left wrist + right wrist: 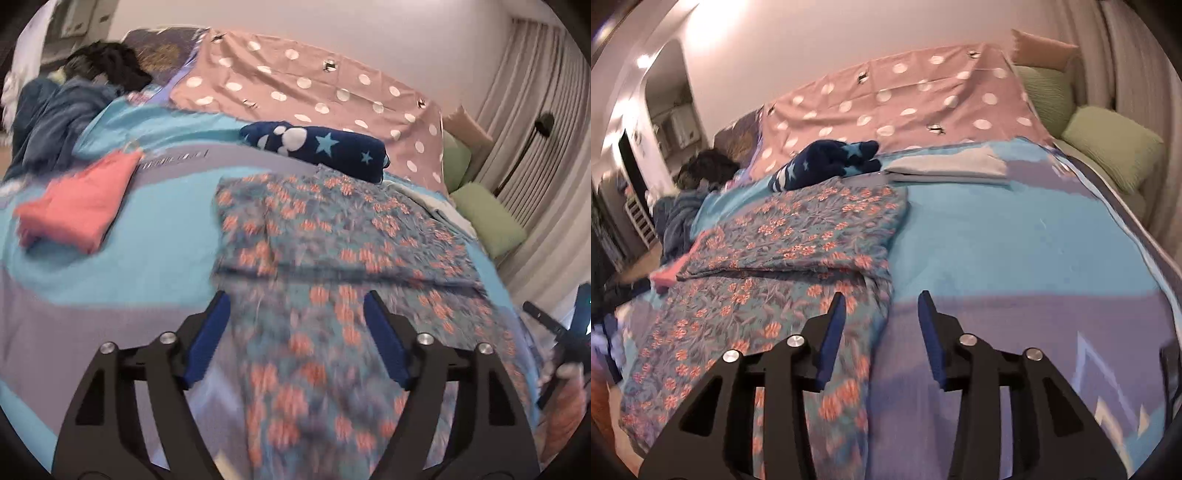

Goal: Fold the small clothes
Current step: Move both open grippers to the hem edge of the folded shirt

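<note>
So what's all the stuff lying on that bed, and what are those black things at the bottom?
floral cloth: 1, blue-grey with orange flowers, partly folded, bed centre, under the left claw
pink garment: 1, coral pink, folded, left of the floral cloth
star blanket: 1, navy with pale stars, bunched, behind the floral cloth
grey cloth: 1, pale grey, folded flat, right of the star blanket
dark clothes: a pile, blue and black, far left
dotted cover: 1, pink with white dots, at the headboard
green pillows: 2, light green, far right
bedspread: 1, turquoise and lilac
left claw: 1, black with blue pads, open
right claw: 1, same, open
</note>
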`<state>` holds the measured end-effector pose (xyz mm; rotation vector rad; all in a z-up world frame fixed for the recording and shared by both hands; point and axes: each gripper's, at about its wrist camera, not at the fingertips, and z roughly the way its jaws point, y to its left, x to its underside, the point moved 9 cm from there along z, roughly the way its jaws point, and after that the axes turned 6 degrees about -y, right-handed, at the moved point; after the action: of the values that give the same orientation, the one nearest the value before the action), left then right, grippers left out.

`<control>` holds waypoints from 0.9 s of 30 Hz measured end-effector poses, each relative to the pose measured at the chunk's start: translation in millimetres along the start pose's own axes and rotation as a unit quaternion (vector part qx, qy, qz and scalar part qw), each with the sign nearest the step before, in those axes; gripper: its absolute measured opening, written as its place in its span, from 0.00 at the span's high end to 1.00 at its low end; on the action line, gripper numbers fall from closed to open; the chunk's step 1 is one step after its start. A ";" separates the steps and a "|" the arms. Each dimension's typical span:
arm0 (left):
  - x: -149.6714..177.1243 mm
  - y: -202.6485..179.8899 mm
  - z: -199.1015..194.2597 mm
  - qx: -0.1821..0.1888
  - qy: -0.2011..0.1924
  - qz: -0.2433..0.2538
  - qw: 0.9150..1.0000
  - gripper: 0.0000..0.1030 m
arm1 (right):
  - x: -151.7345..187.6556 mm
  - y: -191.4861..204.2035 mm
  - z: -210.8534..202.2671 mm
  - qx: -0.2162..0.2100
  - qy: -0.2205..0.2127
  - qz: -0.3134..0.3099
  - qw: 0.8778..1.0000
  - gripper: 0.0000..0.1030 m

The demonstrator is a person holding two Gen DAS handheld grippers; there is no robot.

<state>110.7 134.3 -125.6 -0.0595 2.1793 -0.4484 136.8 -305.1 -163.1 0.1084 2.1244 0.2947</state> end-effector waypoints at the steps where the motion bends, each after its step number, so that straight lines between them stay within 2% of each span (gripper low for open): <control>1: 8.7 4.7 -6.5 -0.001 0.005 -0.008 1.000 0.23 | 6.1 -1.2 -4.0 -0.005 0.006 0.015 1.000 0.59; 4: 33.4 13.8 -22.3 0.006 0.019 -0.024 1.000 0.23 | 27.9 -2.1 -19.7 -0.039 0.030 0.066 0.997 0.59; 8: 70.9 16.2 -46.8 0.030 0.037 -0.046 0.998 0.23 | 59.3 14.2 -39.9 -0.068 0.073 0.065 0.993 0.59; 11: 91.2 14.6 -60.2 0.044 0.051 -0.051 0.996 0.23 | 79.5 22.6 -60.0 -0.086 0.083 0.069 0.990 0.59; 22: 146.6 -4.0 -118.6 0.101 0.070 -0.041 0.992 0.23 | 140.9 12.7 -114.8 -0.086 0.107 0.126 0.982 0.59; 27: 171.7 -16.2 -135.5 0.135 0.061 -0.050 0.988 0.23 | 162.9 8.7 -134.1 -0.109 0.118 0.168 0.973 0.59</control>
<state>-102.0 124.6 -178.3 0.0078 2.2216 -0.8191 -64.3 -287.9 -225.0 0.3191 2.2876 0.7713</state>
